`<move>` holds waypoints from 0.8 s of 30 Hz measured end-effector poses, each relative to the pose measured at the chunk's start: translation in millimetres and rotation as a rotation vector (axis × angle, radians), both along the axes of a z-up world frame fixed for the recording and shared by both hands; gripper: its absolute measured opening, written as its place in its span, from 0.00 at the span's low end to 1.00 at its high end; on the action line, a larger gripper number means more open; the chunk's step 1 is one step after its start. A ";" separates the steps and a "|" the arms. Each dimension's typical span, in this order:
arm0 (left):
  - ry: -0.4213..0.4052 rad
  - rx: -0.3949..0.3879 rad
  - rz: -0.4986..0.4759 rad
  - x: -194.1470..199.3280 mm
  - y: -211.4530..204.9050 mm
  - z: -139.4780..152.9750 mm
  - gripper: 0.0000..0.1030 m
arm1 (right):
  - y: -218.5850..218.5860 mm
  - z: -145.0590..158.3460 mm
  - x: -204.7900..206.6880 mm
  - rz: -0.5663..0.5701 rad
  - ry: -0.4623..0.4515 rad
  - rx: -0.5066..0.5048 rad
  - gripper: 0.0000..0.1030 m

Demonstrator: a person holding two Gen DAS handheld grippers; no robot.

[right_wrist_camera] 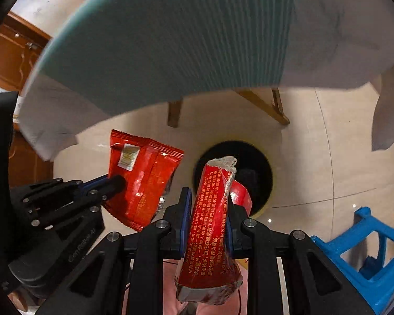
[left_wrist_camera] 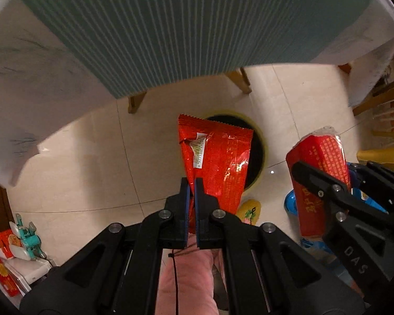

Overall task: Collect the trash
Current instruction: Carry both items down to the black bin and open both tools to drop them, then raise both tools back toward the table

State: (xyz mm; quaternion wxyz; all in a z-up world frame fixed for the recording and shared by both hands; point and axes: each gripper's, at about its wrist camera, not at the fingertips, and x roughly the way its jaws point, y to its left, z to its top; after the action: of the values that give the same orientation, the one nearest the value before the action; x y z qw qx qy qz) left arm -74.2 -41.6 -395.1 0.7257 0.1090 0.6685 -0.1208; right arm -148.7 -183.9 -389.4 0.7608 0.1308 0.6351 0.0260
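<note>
The left tool (left_wrist_camera: 192,183) is gripping a red packet (left_wrist_camera: 218,157) by its lower edge; the right tool (right_wrist_camera: 208,199) is clamping a red box (right_wrist_camera: 210,223). Both are hanging over the bin (right_wrist_camera: 269,183) on open floor (left_wrist_camera: 92,170), just clear of the desk (left_wrist_camera: 39,78) edge.

the right gripper (right_wrist_camera: 206,218) pinched a red plastic-wrapped snack bar (right_wrist_camera: 210,225) above a round black-lined bin (right_wrist_camera: 260,168). the left gripper (right_wrist_camera: 115,182) clamped a crinkled red foil packet (right_wrist_camera: 141,181) alongside.
</note>
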 end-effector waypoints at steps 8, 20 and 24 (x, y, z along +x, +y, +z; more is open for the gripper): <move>-0.023 0.021 -0.043 10.1 -14.4 -49.5 0.02 | -7.9 -80.2 3.7 -0.043 0.042 -0.021 0.22; 0.005 0.035 0.009 28.4 0.6 -79.1 0.59 | -40.7 -130.8 30.4 -0.100 0.081 -0.006 0.84; 0.008 0.040 0.019 31.3 4.7 -78.9 0.60 | -43.4 -115.4 29.7 -0.098 0.052 -0.003 0.91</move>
State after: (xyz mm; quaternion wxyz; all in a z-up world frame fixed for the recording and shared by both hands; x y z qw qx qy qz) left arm -42.9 -36.9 -474.0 0.7219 0.1166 0.6746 -0.1011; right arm -119.0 -227.3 -504.8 0.7445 0.1612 0.6477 -0.0157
